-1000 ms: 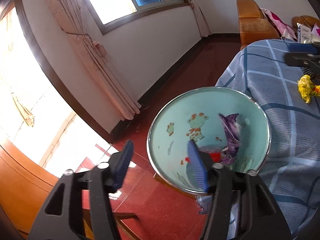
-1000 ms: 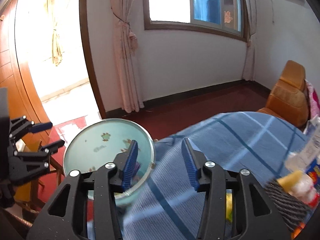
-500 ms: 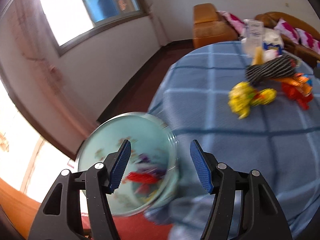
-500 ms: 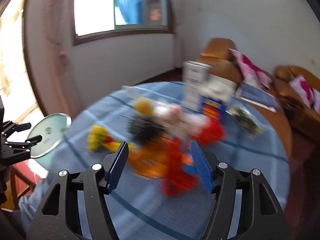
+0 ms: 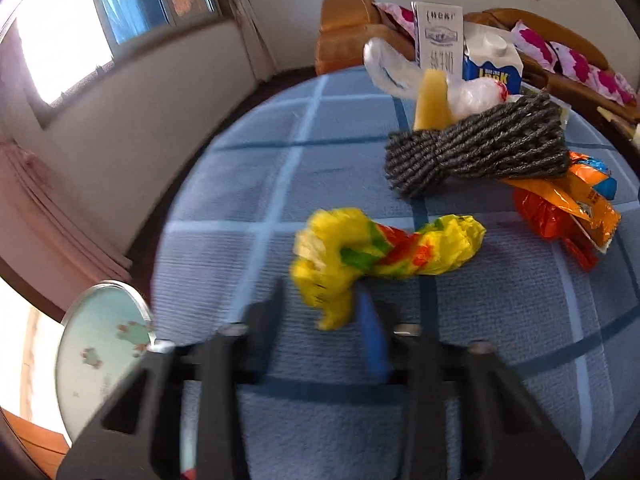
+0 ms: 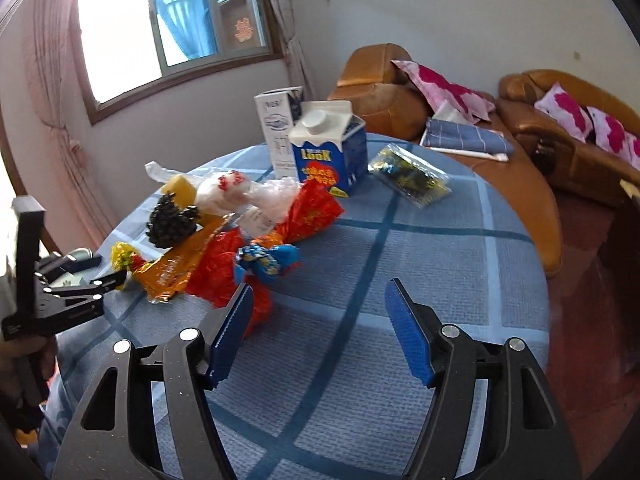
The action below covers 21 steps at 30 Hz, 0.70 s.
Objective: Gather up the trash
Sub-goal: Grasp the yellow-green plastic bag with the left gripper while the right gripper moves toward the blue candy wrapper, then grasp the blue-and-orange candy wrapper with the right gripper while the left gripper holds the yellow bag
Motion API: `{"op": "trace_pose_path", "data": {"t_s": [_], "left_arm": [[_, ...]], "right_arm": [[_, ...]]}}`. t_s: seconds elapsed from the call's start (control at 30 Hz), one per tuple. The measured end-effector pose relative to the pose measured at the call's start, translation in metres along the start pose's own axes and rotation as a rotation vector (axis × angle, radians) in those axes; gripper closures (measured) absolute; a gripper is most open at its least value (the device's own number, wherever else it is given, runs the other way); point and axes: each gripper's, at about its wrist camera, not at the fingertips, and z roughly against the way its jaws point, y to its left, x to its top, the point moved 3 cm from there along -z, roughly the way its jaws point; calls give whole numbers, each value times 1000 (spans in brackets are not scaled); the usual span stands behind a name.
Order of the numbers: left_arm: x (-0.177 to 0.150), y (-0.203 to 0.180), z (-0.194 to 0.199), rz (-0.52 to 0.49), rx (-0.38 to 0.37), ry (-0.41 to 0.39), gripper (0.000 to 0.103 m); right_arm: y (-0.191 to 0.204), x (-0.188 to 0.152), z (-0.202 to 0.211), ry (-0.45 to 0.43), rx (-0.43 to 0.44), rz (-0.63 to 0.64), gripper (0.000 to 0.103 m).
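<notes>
Trash lies heaped on the blue checked table (image 6: 400, 264). The left gripper (image 5: 320, 320) has just been closing, and the lower tip of the yellow bag (image 5: 384, 248) sits between its blurred jaws; whether the pads press it I cannot tell. The right gripper (image 6: 320, 332) stands wide and empty, its left finger just beside the red wrapper (image 6: 224, 264). The bin (image 5: 100, 344) shows beyond the table's left edge.

A blue checked cloth (image 6: 440, 264) covers the round bench. Behind it stand brown sofas (image 6: 384, 96) with pink-patterned cushions (image 6: 448, 88) and a folded blue cloth (image 6: 468, 138). A curtained window (image 6: 176, 24) sits in the white wall.
</notes>
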Motion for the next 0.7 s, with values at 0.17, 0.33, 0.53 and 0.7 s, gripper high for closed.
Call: {"op": "trace_pose_path", "data": {"t_s": [0.17, 0.33, 0.53, 0.7], "left_arm": [[0, 3, 2, -2, -2, -5, 81], [-2, 13, 24, 17, 9, -42, 81], [-13, 35, 41, 34, 19, -51, 81], [-19, 54, 46, 57, 26, -54, 81]], "right_arm": [[0, 4, -2, 0, 11, -17, 34], [10, 16, -10, -6, 39, -45, 34], [35, 21, -38, 90, 75, -12, 35], [12, 16, -46, 138, -139, 81, 35]]}}
